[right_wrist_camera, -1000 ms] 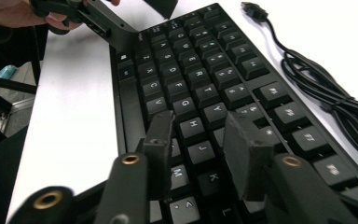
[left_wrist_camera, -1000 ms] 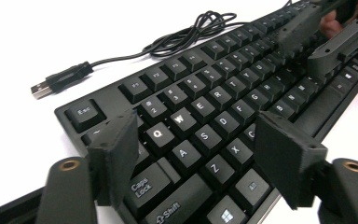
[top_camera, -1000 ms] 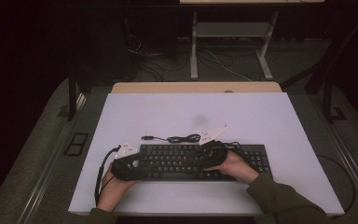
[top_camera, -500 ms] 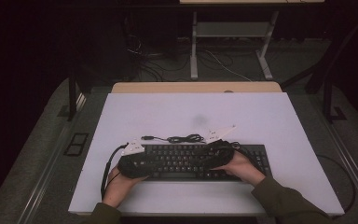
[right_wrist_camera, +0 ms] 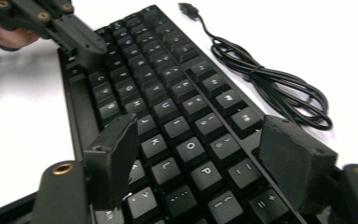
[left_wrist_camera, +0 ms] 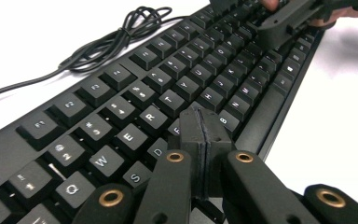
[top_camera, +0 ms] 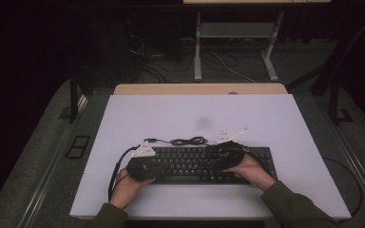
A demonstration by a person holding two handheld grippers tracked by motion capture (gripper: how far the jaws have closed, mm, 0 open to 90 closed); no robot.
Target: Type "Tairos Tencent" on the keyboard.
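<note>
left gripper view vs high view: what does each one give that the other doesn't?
Left gripper view alone: readable key legends such as the W key, and the left gripper with its pads pressed together, nothing between them, having just closed, over the keys.

High view alone: the whole white table, both forearms, the floor and a table frame behind.

Both: the black keyboard, its coiled cable behind it, and the right gripper at the keyboard's far end.
</note>
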